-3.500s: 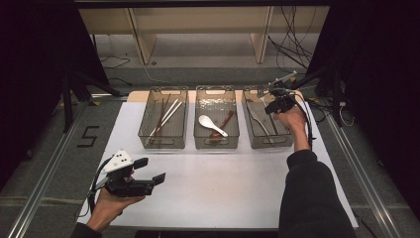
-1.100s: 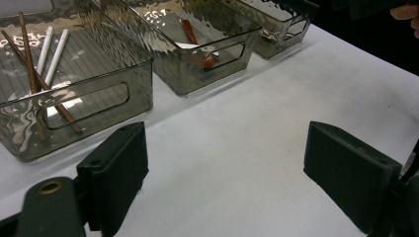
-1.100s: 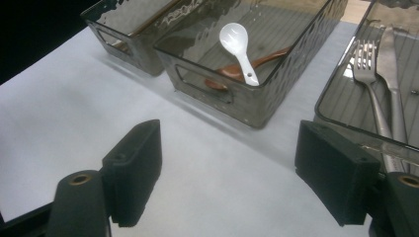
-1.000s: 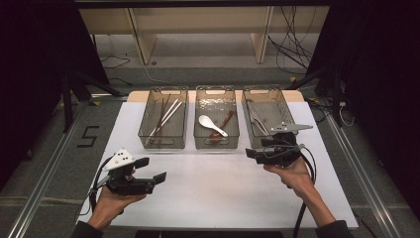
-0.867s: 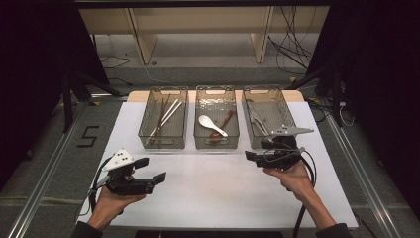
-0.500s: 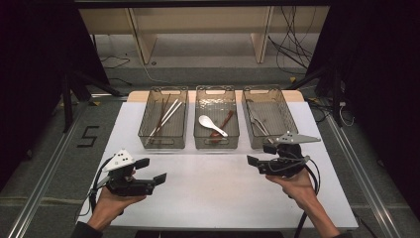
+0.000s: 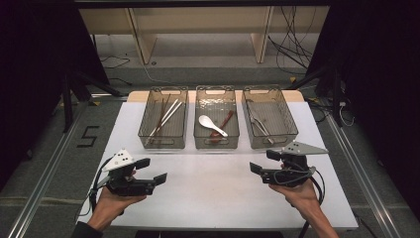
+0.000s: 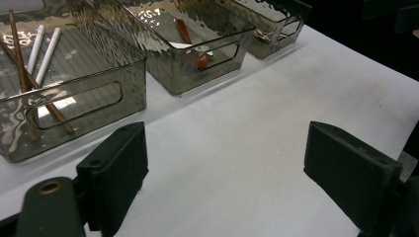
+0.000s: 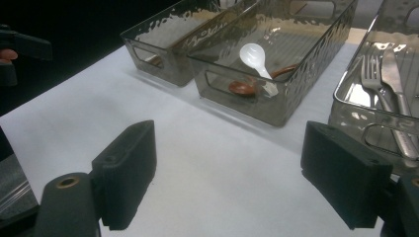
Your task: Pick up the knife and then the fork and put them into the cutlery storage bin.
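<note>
High view, left gripper (image 7: 151, 171) and right gripper (image 7: 263, 162) wide, 3 bins (image 7: 217, 141) beyond

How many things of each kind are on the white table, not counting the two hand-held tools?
Smoky clear plastic bins: 3
Chopsticks, white and brown: 4
Spoons, white and reddish-brown: 2
Metal fork: 1
Metal knife: 1
Total: 11
</note>
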